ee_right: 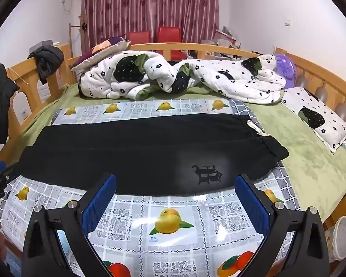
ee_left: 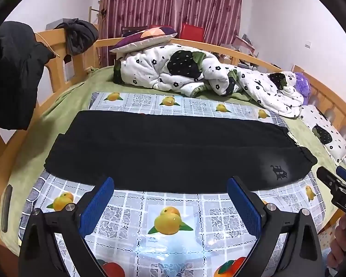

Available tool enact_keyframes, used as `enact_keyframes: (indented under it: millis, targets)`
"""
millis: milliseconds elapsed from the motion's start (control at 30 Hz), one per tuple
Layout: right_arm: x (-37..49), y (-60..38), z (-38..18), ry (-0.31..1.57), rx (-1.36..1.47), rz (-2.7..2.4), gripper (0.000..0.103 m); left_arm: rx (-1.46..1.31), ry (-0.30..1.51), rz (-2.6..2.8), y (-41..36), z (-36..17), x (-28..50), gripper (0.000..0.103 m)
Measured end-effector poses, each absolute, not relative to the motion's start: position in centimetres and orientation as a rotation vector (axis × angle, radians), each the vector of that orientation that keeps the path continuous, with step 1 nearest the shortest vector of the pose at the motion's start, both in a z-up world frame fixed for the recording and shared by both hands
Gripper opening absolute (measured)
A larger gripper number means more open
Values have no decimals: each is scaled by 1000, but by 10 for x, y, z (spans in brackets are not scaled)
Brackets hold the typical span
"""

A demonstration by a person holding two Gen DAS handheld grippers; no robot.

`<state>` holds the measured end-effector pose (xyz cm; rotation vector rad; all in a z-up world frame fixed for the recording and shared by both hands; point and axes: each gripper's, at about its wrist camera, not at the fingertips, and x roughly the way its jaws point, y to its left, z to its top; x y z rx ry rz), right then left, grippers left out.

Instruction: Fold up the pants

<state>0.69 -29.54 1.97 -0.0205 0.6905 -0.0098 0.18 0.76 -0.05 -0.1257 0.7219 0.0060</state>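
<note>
Black pants (ee_left: 173, 152) lie flat on a fruit-print plastic cloth (ee_left: 170, 221) on the bed, folded lengthwise, legs to the left, waistband with white drawstring to the right (ee_right: 258, 129). A small logo shows near the waist (ee_right: 206, 173). My left gripper (ee_left: 170, 184) is open and empty, hovering just short of the pants' near edge, toward the middle. My right gripper (ee_right: 175, 182) is open and empty, just short of the near edge by the logo. The right gripper also shows at the right edge of the left wrist view (ee_left: 339, 184).
A crumpled white flowered quilt (ee_left: 196, 73) and pillows (ee_right: 316, 117) lie at the far side on the green sheet (ee_right: 306, 152). Wooden bed rails (ee_left: 64, 53) with dark clothes draped (ee_left: 13, 69) stand on the left. A purple plush (ee_right: 286, 69) sits far right.
</note>
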Motion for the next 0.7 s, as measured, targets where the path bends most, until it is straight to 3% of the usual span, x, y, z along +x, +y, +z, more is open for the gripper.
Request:
enact_keyframes:
  millis: [700]
  targets:
    - [9,-288,14,692,-46,-24,101,-125,712,-10,3,3,-3,99]
